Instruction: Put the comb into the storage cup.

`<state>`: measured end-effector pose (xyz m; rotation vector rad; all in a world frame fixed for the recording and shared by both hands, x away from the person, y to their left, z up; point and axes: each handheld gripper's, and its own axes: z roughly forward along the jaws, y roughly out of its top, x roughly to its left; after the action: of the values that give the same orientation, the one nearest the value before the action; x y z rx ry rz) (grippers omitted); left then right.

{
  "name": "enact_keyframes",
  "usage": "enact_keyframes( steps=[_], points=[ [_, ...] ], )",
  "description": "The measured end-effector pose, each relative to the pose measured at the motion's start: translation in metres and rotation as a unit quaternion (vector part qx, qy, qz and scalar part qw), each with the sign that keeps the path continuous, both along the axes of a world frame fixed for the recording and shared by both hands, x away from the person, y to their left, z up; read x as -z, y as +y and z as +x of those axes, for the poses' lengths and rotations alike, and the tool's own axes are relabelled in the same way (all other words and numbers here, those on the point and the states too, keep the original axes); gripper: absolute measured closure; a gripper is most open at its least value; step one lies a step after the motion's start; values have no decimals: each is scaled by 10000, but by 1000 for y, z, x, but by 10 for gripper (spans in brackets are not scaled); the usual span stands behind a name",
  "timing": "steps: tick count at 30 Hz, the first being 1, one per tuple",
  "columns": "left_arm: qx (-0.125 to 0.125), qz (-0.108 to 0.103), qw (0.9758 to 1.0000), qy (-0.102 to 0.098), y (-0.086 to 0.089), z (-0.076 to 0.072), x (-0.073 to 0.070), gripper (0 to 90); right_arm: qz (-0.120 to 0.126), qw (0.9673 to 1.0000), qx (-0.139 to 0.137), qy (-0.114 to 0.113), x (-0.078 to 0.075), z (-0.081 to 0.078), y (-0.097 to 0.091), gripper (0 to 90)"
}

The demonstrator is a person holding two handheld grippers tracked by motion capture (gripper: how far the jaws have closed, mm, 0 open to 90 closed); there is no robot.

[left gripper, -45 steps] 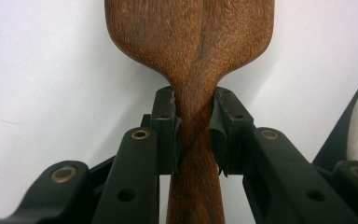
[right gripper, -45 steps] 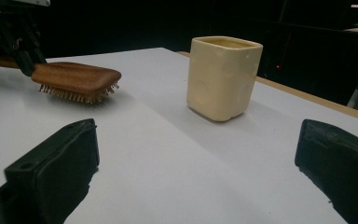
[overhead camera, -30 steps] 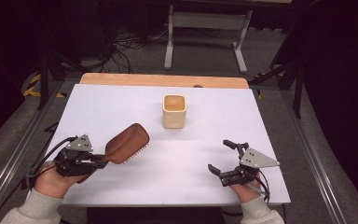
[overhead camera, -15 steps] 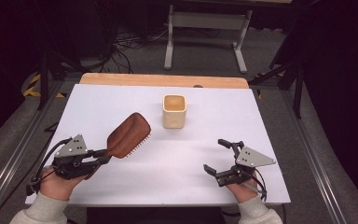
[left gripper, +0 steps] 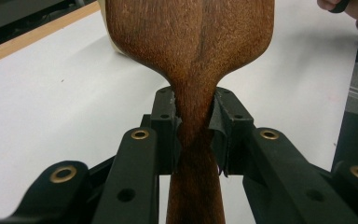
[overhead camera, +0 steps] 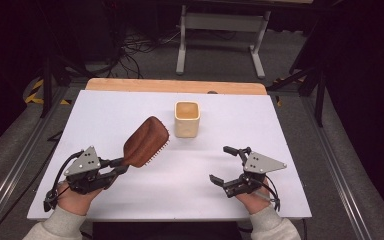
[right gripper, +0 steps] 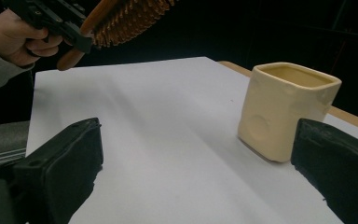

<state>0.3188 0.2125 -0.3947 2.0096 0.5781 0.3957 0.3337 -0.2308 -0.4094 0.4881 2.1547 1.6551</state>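
White table sheet (overhead camera: pixel 130 120) lying under both grippers; left gripper (overhead camera: pixel 111 167) clamping brown wooden hairbrush (overhead camera: pixel 146 141); right gripper (overhead camera: pixel 226 165) gaping wide, dark room beyond.

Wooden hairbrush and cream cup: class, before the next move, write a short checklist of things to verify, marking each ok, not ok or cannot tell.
1. Left gripper clamped on the wooden hairbrush at its narrow neck: ok.
2. Hairbrush lifted off the white table, bristles facing down toward it: ok.
3. Cream cup upright, mouth open upward: ok.
4. Cup interior free of contents: cannot tell.
5. Right gripper open, nothing between its jaws: ok.
6. Right gripper apart from the cup: ok.
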Motion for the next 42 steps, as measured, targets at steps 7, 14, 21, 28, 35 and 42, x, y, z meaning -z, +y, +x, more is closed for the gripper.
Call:
enact_keyframes(
  steps=[7,14,21,28,35,42],
  points=[
    [44,16,9999,-104,-13,0,3,730,-4,9996,-224,157,-12,8,19,29],
    [91,-6,9999,-85,-26,2,5,730,-61,9985,-422,340,-24,17,41,29],
    [108,6,9998,-180,-39,4,5,730,-69,9971,-548,531,-32,25,62,27],
    [132,65,9997,-206,-49,3,8,730,-53,9954,-690,670,-34,31,83,23],
    [216,144,9995,-196,-55,1,11,730,-27,9934,-618,969,-31,41,98,23],
    [261,162,9994,-142,-60,0,13,730,-1,9917,-573,1151,-29,46,110,32]
  ],
)
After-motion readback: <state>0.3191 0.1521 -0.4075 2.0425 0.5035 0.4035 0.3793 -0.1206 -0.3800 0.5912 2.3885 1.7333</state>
